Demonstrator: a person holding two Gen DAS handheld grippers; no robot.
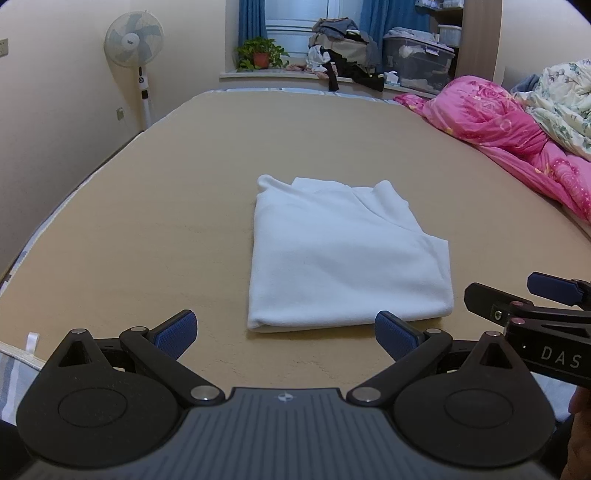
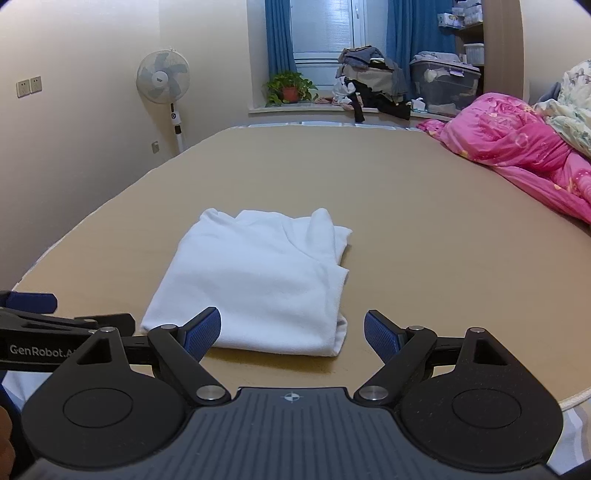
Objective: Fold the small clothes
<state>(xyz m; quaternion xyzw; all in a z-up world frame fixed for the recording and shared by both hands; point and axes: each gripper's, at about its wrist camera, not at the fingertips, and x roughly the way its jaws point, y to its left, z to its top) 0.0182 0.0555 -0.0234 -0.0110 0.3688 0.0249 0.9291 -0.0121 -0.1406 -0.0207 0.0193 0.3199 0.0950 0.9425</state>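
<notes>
White garment [image 1: 343,254] folded on tan bed [image 1: 147,229], window [image 1: 295,18] beyond

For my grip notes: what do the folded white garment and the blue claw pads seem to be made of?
White garment: probably soft cotton knit or fleece; matte, slightly fuzzy, with rounded folds. Blue pads: apparently rubber or soft plastic, with a fine dotted grip texture; the exact material is unclear.
</notes>
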